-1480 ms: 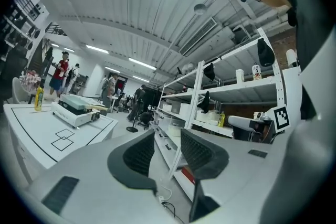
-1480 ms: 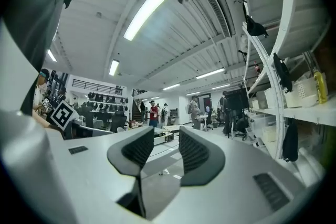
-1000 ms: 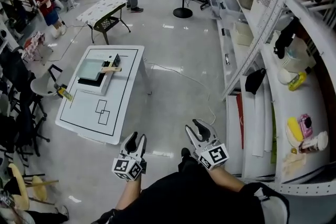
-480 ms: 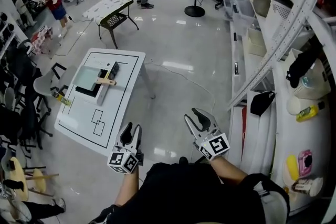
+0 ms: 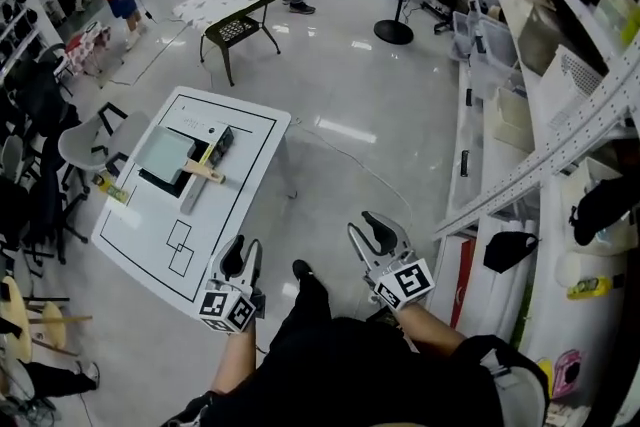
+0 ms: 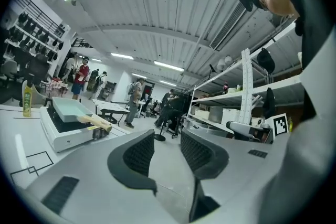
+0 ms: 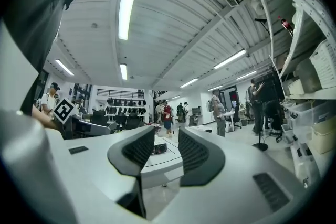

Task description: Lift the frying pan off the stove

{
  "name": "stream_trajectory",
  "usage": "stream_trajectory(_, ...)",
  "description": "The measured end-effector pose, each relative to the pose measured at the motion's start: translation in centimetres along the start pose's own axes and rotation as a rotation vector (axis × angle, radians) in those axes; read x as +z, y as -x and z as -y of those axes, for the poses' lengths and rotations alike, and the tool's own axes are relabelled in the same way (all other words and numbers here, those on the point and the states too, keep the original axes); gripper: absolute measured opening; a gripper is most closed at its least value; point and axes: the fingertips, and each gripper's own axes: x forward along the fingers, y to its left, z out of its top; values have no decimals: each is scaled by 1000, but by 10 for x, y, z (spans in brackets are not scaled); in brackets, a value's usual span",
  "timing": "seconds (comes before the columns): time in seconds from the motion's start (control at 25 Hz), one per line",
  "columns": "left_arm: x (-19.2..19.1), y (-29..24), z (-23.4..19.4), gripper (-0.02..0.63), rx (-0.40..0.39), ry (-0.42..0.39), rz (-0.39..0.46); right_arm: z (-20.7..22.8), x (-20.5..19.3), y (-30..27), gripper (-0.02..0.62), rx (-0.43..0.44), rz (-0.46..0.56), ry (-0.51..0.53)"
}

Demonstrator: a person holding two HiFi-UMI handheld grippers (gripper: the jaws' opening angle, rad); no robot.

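A square pale green frying pan [image 5: 165,154] with a wooden handle [image 5: 204,172] sits on the stove [image 5: 218,142] on a white table [image 5: 237,177] at the left. The left gripper view shows the pan [image 6: 70,108] on the white, black-topped stove [image 6: 64,134], well off to the left. My left gripper [image 5: 238,258] [image 6: 163,147] is open and empty, just off the table's near corner. My right gripper [image 5: 375,233] [image 7: 160,147] is open and empty over the floor; the stove [image 7: 158,148] shows small and far between its jaws.
A yellow bottle [image 5: 110,189] lies at the table's left edge. Metal shelving [image 5: 560,145] with boxes and bags runs down the right. Chairs [image 5: 85,140] stand left of the table. A small patterned table [image 5: 228,0], a black floor stand [image 5: 393,30] and several people are farther off.
The view has advanced and turned: the table with stove and pan now lies closer to both grippers. Both grippers travelled along with me, jaws unchanged.
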Motion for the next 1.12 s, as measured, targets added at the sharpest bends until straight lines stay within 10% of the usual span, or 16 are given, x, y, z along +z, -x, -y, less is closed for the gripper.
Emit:
stream_trajectory(0.64, 79, -137, -143, 156, 98, 5, 81, 55, 7, -256, 150, 190, -7, 27)
stream_trajectory(1.12, 102, -98, -257, 163, 448, 47, 147, 2, -25, -403, 152, 545, -72, -42)
